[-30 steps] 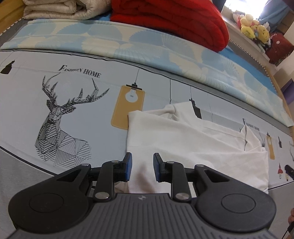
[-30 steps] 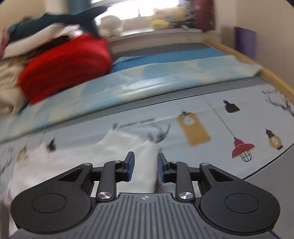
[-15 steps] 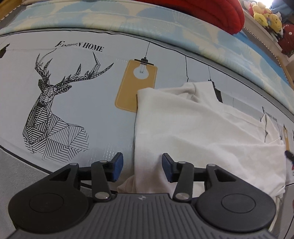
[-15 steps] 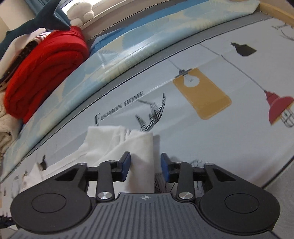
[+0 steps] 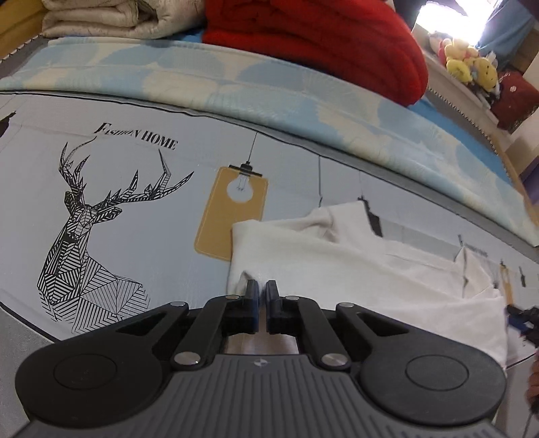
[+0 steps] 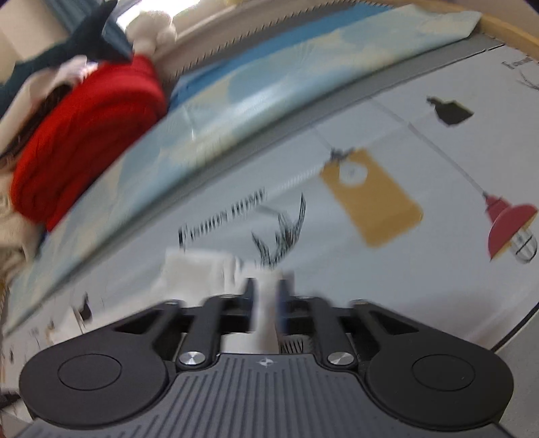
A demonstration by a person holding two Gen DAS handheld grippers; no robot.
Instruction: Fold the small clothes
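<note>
A white garment (image 5: 353,262) lies partly folded on the printed bed cover, right of the yellow bulb print. My left gripper (image 5: 262,286) is shut on the garment's near left edge, a small pinch of cloth bunched at its fingertips. The right wrist view is blurred. There my right gripper (image 6: 264,286) stands over the garment's (image 6: 192,266) other end with a fold of white cloth filling the narrow gap between its pads. Its jaws are opening, and the pads still touch the cloth.
The grey bed cover (image 5: 141,209) carries a deer print (image 5: 87,229). Behind it lie a blue patterned sheet (image 5: 269,91), a folded red blanket (image 5: 320,43) and a beige quilt (image 5: 101,20). Plush toys (image 5: 468,64) sit at the far right. A wooden bed rim (image 6: 505,30) bounds the right side.
My left jaws widened, then closed on the garment's near left edge. My right gripper dropped onto the garment's corner and its fingers narrowed around the cloth.
</note>
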